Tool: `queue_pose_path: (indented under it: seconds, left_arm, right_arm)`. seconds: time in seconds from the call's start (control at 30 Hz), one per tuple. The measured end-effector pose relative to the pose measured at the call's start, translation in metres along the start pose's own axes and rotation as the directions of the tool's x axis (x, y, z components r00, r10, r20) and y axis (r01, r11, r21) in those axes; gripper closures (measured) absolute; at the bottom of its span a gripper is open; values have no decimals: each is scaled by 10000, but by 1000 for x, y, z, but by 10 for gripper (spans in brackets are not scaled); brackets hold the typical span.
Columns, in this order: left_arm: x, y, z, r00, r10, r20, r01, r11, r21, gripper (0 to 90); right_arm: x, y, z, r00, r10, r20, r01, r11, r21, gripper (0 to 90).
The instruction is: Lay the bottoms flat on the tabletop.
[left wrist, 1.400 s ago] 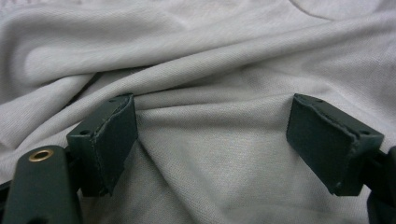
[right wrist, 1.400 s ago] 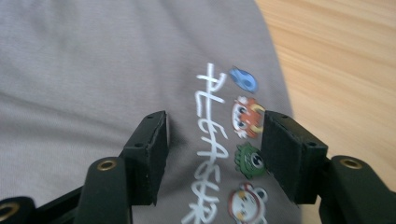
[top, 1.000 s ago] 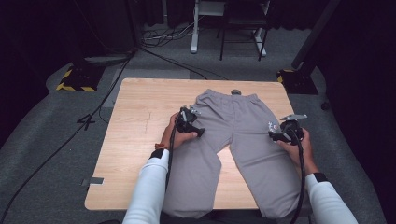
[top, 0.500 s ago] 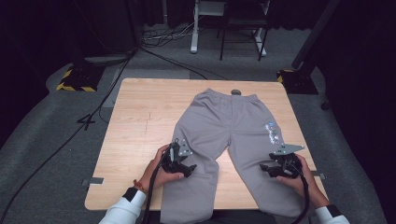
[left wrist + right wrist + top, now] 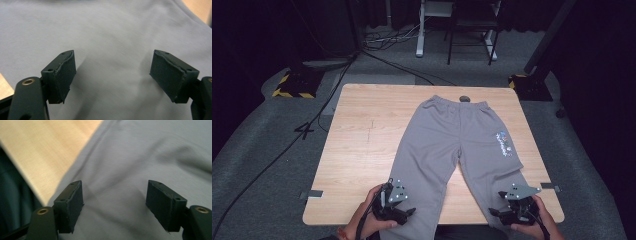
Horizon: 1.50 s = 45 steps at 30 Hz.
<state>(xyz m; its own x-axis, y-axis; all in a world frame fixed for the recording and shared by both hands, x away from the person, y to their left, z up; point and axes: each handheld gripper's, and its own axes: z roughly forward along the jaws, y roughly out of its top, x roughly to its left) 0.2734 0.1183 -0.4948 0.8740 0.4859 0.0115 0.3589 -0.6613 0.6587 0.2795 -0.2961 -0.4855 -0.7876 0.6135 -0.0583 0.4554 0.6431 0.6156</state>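
Grey sweatpants lie flat on the wooden table, waistband at the far side and both legs running toward the near edge. A small coloured print marks the right hip. My left gripper hovers over the lower end of the left leg, its jaws open above smooth grey fabric. My right gripper is over the lower end of the right leg. Its jaws have just been opening and stand open over the fabric, with nothing pinched between the pads.
A small dark round object sits at the table's far edge by the waistband. Bare wood spreads to the left of the pants. On the floor behind are cables, a yellow-black striped base and furniture legs.
Both hands have slid from hip level on the pants down along the legs toward the near table edge. The pants lie as before.
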Motion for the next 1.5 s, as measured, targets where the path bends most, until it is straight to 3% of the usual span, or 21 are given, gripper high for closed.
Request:
queue_pose_path:
  seconds: [0.07, 0.2, 0.27, 0.3, 0.4, 0.43, 0.47, 0.57, 0.73, 0.87, 0.93, 1.03, 1.1, 1.17, 1.33, 1.4, 1.5]
  left_arm:
    - [-5, 4, -1, 9999, 124, 35, -123, 9998, -169, 204]
    - [-4, 27, 11, 9998, -156, 100, 162, 9981, -592, 198]
    - [-2, 38, 24, 9998, 37, -211, -48, 9985, -539, 195]
    - [2, 41, 30, 9999, -7, -172, -1, 9990, -444, 201]
    - [11, 41, 40, 9993, -258, -276, 254, 9996, -160, 195]
    - [15, 38, 40, 9988, -490, -27, 489, 9984, -286, 189]
    - [16, 35, 39, 9986, -522, -76, 519, 9981, -342, 189]
    - [15, 28, 33, 9988, -483, -32, 482, 9983, -329, 189]
    - [3, 10, 17, 9986, -515, -109, 511, 9981, -346, 190]
    - [-7, -2, 6, 9984, -541, -161, 536, 9982, -262, 190]
    - [-12, -3, 3, 9983, -553, -195, 549, 9983, -193, 192]
    - [-20, 5, 2, 10000, 7, -50, -8, 10000, -93, 179]
    - [-20, 12, -1, 10000, 54, -56, -56, 9995, -295, 171]
    - [-13, 23, -4, 9996, 62, -276, -77, 9985, -547, 175]
    - [13, 44, -11, 9936, 14, -1128, -117, 9959, -902, 182]
    - [29, 48, -12, 9854, 49, -1700, -188, 9966, -797, 183]
    - [55, 44, -14, 9726, -297, -2305, 120, 9969, -777, 198]
  right_arm:
    - [2, 2, -2, 9993, -298, -244, 293, 9994, -192, 313]
    - [-15, 16, 0, 9994, -298, 201, 308, 9984, -478, 312]
    - [-30, 23, 3, 9992, 80, 396, -53, 9977, -678, 314]
    - [-38, 24, 6, 9989, 285, 359, -259, 9972, -698, 314]
    - [-48, 21, 17, 9982, 274, 526, -257, 9991, -341, 309]
    - [-50, 18, 20, 9986, 377, 382, -367, 9990, -244, 301]
    - [-51, 15, 20, 9978, 649, 96, -645, 9972, -366, 302]
    - [-49, 6, 15, 9959, 899, 53, -896, 9950, -440, 286]
    - [-34, -14, -1, 9944, 1039, 209, -1028, 9936, -471, 269]
    - [-22, -26, -14, 9950, 987, 177, -985, 9950, -136, 264]
    - [-17, -26, -16, 9974, 674, 235, -672, 9977, -106, 274]
    - [-10, -20, -17, 9999, 14, -172, -14, 10000, -35, 275]
    - [-7, -11, -20, 9987, -506, 108, 507, 9987, -90, 271]
    - [-12, -2, -25, 9992, -366, 150, 373, 9981, -497, 266]
    - [-39, 26, -39, 9946, -165, 1022, 320, 9879, -1519, 266]
    - [-56, 37, -40, 9934, 86, 1140, 110, 9853, -1705, 268]
    - [-78, 46, -37, 9818, 149, 1891, 191, 9841, -1767, 280]
